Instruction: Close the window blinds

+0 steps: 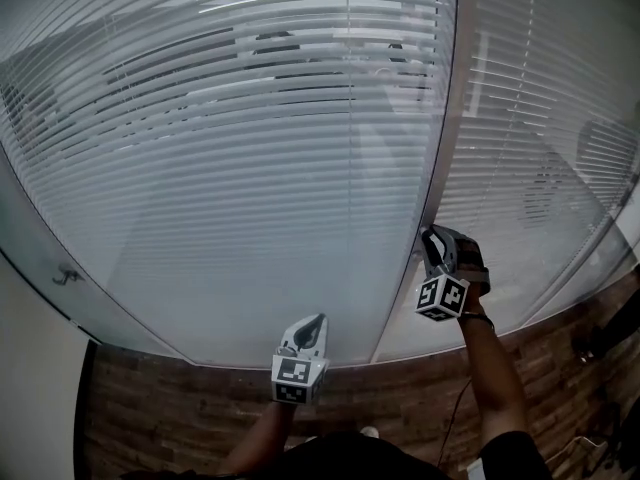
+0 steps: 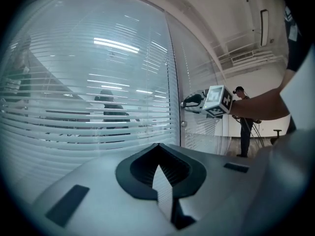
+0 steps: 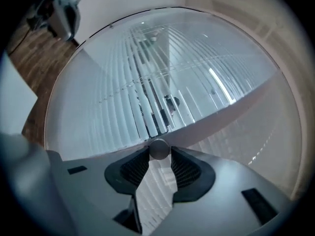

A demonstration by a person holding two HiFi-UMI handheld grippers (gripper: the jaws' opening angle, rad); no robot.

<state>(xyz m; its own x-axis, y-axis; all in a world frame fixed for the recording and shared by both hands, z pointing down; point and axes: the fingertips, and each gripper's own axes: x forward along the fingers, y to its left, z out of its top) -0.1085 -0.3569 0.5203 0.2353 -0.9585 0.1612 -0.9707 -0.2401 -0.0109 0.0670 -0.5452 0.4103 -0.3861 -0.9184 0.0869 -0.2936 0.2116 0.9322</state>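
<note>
White slatted blinds [image 1: 250, 148] hang behind a glass panel, with a band of slats in the upper middle tilted enough that dark shapes show through. My right gripper [image 1: 432, 236] reaches level to the upright frame [image 1: 440, 138] between the two panes. In the right gripper view its jaws [image 3: 159, 154] are shut on a small round grey knob [image 3: 159, 148]. My left gripper [image 1: 318, 320] hangs lower and to the left, near the bottom of the glass. Its jaws [image 2: 157, 146] are shut with nothing between them.
A second blind [image 1: 540, 118] covers the right pane. Another small knob [image 2: 183, 124] sits on the frame below my right gripper [image 2: 189, 102]. A wood floor [image 1: 180, 418] lies under the window, a handle [image 1: 66, 276] is at far left, and a person [image 2: 244, 122] stands far right.
</note>
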